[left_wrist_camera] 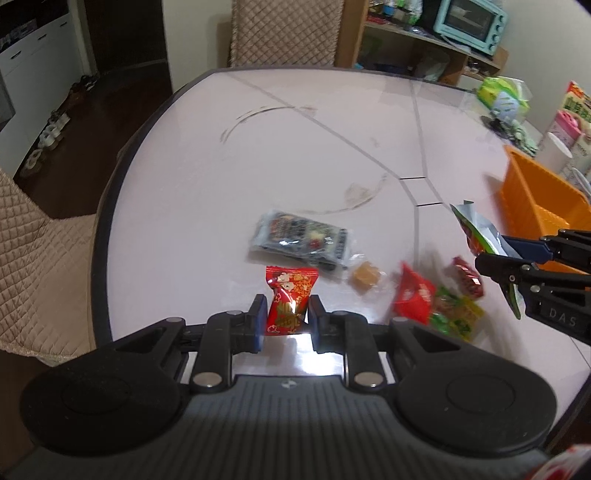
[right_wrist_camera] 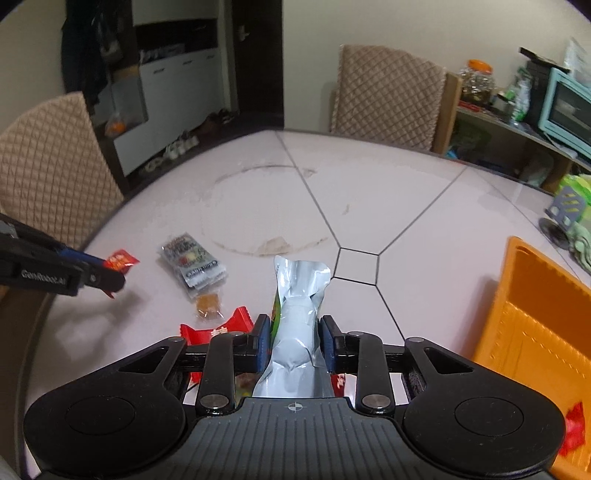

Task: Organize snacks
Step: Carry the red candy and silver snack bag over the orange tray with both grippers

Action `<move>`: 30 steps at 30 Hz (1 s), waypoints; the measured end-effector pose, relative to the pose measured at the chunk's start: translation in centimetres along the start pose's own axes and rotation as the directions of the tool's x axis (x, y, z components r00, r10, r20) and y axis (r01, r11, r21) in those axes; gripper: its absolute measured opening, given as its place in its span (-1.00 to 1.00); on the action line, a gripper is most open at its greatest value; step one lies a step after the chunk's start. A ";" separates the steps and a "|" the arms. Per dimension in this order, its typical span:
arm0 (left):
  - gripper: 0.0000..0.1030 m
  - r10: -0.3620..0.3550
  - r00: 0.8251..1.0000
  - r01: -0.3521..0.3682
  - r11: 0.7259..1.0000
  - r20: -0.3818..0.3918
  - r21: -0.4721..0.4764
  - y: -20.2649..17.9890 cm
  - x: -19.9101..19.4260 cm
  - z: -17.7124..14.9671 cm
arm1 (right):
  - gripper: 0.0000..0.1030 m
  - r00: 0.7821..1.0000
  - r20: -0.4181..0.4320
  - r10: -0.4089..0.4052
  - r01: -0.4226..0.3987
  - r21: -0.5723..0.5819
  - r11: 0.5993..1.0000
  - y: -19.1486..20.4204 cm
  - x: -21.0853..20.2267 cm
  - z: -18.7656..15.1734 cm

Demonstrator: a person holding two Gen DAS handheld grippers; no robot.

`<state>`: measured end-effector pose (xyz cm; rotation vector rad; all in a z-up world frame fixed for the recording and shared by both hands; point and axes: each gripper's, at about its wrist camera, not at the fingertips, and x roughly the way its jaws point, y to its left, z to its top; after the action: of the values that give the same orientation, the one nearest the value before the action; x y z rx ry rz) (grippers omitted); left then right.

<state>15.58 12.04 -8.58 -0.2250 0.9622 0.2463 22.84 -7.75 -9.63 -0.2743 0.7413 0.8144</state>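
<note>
The red candy packet stands upright between the blue pads of the left gripper, which is clenched on its lower half, so the packet is lifted clear of the pale desk with its crimped top pointing away from the camera. In the right wrist view the same packet shows as a red flash at the tip of the left gripper, over the desk's left part. The silver pouch, green-printed on one side, is grasped by the right gripper; its pads press on the pouch's middle and its torn-looking top rises above them. From the left wrist camera this pouch hangs out of the right gripper at the right edge.

On the desk below lie the loose snacks: a stack of clear-wrapped dark packets, a small brown candy in clear wrap just beside it, then a red packet, a green and yellow packet touching it, and a dark red candy near the right gripper. An orange basket stands at the desk's right side, well apart from the loose snacks. Quilted beige chairs stand around the desk, and a teal toaster oven sits on a shelf behind.
</note>
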 end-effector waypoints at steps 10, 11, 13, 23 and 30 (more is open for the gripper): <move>-0.60 -0.093 0.995 0.091 0.991 0.018 0.096 -5.0 -2.1 -0.4 | -0.43 0.998 0.032 -0.057 0.053 0.104 0.993 -1.4 -6.7 -3.0; -0.60 -0.106 0.994 0.104 0.989 0.017 0.107 -5.6 -2.2 -0.4 | -0.43 0.997 0.034 -0.066 0.061 0.116 0.991 -1.7 -7.4 -3.5; -0.60 -0.133 0.991 0.130 0.983 0.014 0.131 -7.0 -2.4 -0.7 | -0.43 0.996 0.036 -0.083 0.078 0.140 0.987 -2.3 -8.8 -4.3; -0.60 -0.249 0.969 0.242 0.936 -0.006 0.257 -14.6 -3.0 -1.0 | -0.43 0.981 0.037 -0.190 0.175 0.251 0.952 -6.2 -14.7 -7.9; -0.60 -0.314 0.949 0.299 0.894 -0.009 0.333 -19.6 -2.9 -0.2 | -0.43 0.961 0.033 -0.276 0.251 0.319 0.914 -9.7 -17.8 -9.6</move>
<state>19.85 -6.95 -4.68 -0.0595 0.8933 -0.2020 17.22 -28.89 -4.67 -0.0539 0.7304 0.4390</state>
